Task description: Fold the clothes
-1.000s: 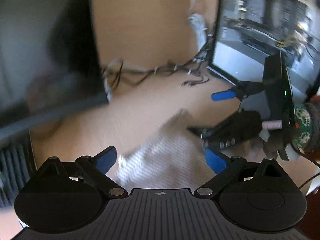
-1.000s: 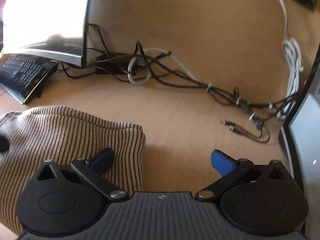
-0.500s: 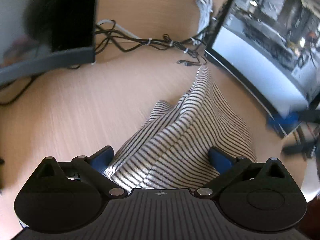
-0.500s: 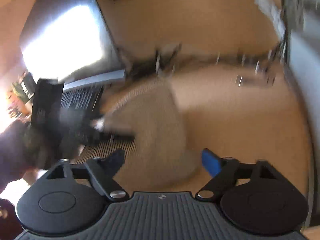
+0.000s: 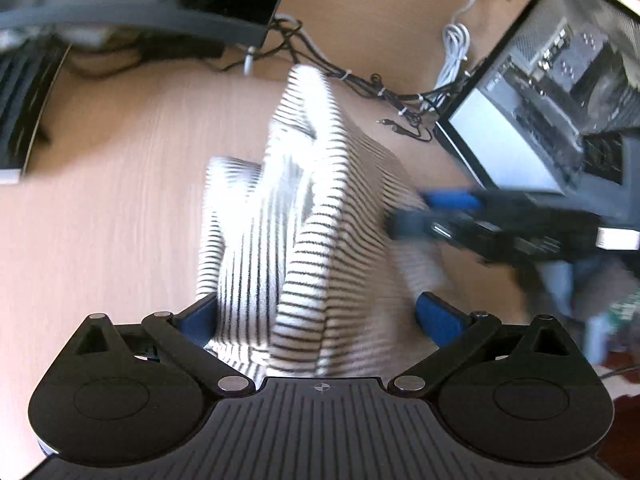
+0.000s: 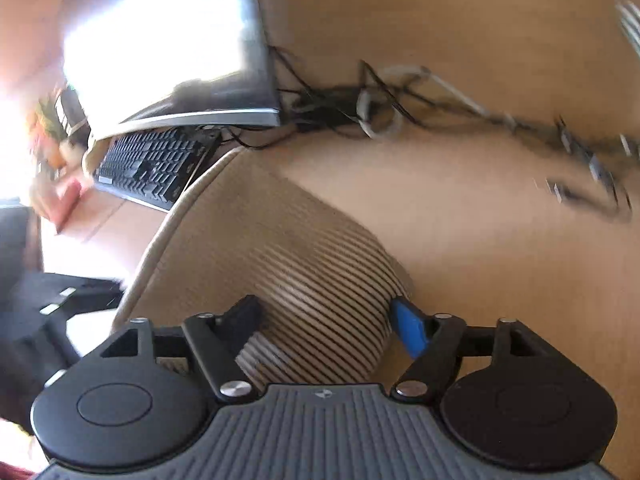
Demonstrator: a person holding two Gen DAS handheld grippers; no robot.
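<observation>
The left tool (image 5: 316,314) has its two blue-padded fingers (image 5: 438,318) spread wide, with the striped sweater (image 5: 304,216) bunched up between them. The cloth fills most of the gap and touches the left finger, but the right finger stands a little clear of it, so the tool is apart and not clamped. The sweater (white with thin dark stripes, partly washed out by sunlight) rises in a rumpled ridge off the wooden desk (image 5: 104,216) and runs away from the tool toward the tangle of cables (image 5: 384,92) at the back.

In the same view the right tool (image 5: 424,216) reaches in from the right, blurred, its tips at the sweater's right edge; whether it grips there cannot be told from this view.

From the right wrist, the right tool (image 6: 326,316) is about half open, and a thick fold of the sweater (image 6: 288,256) sits between the fingers, pressed against both the dark left finger and the blue right finger (image 6: 408,328). The cloth bulges out past them, and the tool looks clamped on it. Beyond lie a black keyboard (image 6: 152,166) under a monitor (image 6: 168,48), beside the sweater's far edge.
</observation>
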